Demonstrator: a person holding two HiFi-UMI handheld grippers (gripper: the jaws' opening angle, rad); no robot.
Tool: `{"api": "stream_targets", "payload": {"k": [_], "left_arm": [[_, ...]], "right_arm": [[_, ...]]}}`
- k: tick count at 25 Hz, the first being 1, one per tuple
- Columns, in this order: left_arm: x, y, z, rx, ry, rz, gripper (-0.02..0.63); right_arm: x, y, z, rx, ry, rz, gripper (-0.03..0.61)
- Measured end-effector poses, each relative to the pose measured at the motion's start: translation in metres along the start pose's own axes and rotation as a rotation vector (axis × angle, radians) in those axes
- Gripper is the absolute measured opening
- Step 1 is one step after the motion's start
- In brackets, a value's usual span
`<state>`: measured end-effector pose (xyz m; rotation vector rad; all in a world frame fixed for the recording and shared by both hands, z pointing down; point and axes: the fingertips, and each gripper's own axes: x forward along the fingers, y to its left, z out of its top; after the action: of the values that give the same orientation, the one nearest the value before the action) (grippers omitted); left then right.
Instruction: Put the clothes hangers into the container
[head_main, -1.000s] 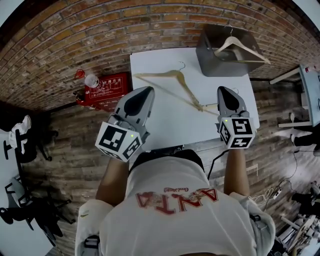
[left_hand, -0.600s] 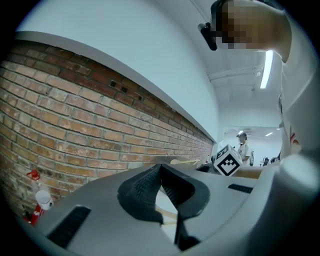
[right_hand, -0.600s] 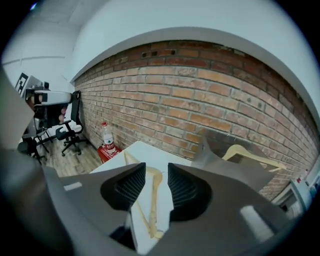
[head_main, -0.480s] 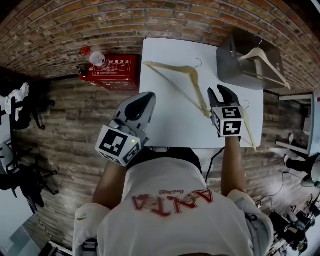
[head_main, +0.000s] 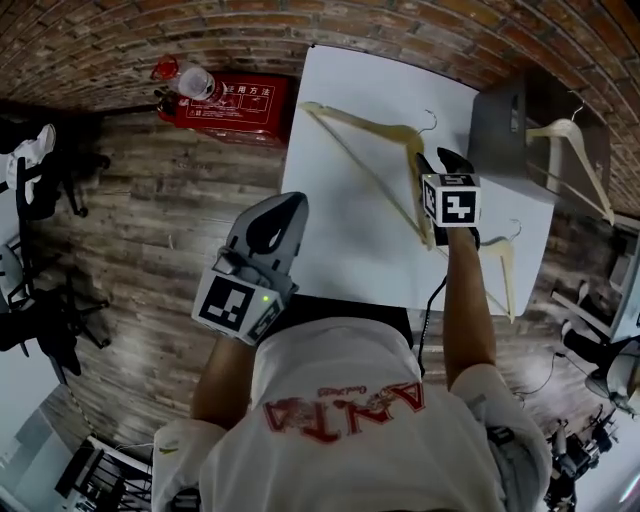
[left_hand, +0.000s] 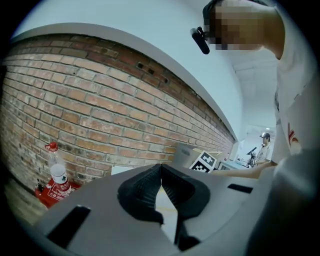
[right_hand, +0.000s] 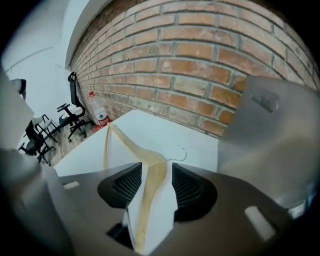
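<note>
Pale wooden hanger (head_main: 358, 119) on smooth white table (head_main: 330, 250), astride it the right gripper (head_main: 440, 160).
Lies flat, long axis slanting far-left to near-right, wire hook (head_main: 429, 119) toward the grey container (head_main: 497, 130); ribbed black jaws just opening, loose around one slim arm; left gripper (head_main: 295, 200) clenched, empty.

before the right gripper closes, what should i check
1. Jaws of the right gripper apart: ok, they have just been opening.
2. Wooden hanger between them: ok, its arm runs through the gap and is not yet clamped.
3. Grey container open on top: ok, one stored hanger is in it.
4. Left gripper out of the way: ok, it is shut and empty by the table corner.
5. Second hanger clear of the lift: cannot tell, it lies beside the right forearm.
</note>
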<state>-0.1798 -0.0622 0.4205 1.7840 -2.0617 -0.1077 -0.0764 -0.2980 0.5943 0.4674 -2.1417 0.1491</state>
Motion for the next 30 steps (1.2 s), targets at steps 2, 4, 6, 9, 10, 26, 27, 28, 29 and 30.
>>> {"api": "stream_targets", "payload": {"k": [2,4,6,9,10,26,27,28,29,30], "left_arm": [[0.008,0.003,-0.006,-0.013,0.01,0.004,0.009],[0.016,0.008,-0.011,-0.024,0.025,0.005,0.009],[0.021,0.015,-0.016,-0.033,0.039,0.01,0.009],[0.022,0.023,-0.02,-0.043,0.052,0.018,0.009],[0.022,0.026,-0.02,-0.044,0.056,0.019,0.009],[0.009,0.047,-0.012,-0.063,0.051,-0.026,0.009],[0.008,0.047,-0.01,-0.058,0.047,-0.034,0.009],[0.007,0.046,-0.006,-0.052,0.042,-0.042,0.009],[0.005,0.045,-0.003,-0.046,0.038,-0.05,0.009],[0.004,0.042,0.0,-0.041,0.034,-0.059,0.009]], "right_arm": [[0.021,-0.001,-0.009,-0.016,0.068,0.029,0.2],[0.038,-0.003,-0.016,-0.026,0.124,0.046,0.214],[0.053,-0.003,-0.021,-0.035,0.167,0.055,0.229],[0.066,-0.001,-0.026,-0.044,0.208,0.061,0.231],[0.07,0.0,-0.028,-0.038,0.219,0.069,0.23],[0.038,0.008,-0.002,-0.063,0.04,-0.04,0.19],[0.03,0.009,0.004,-0.068,0.009,-0.055,0.19],[0.022,0.011,0.01,-0.07,-0.023,-0.065,0.19],[0.012,0.013,0.017,-0.071,-0.051,-0.073,0.19],[0.002,0.015,0.022,-0.071,-0.074,-0.083,0.19]]}}
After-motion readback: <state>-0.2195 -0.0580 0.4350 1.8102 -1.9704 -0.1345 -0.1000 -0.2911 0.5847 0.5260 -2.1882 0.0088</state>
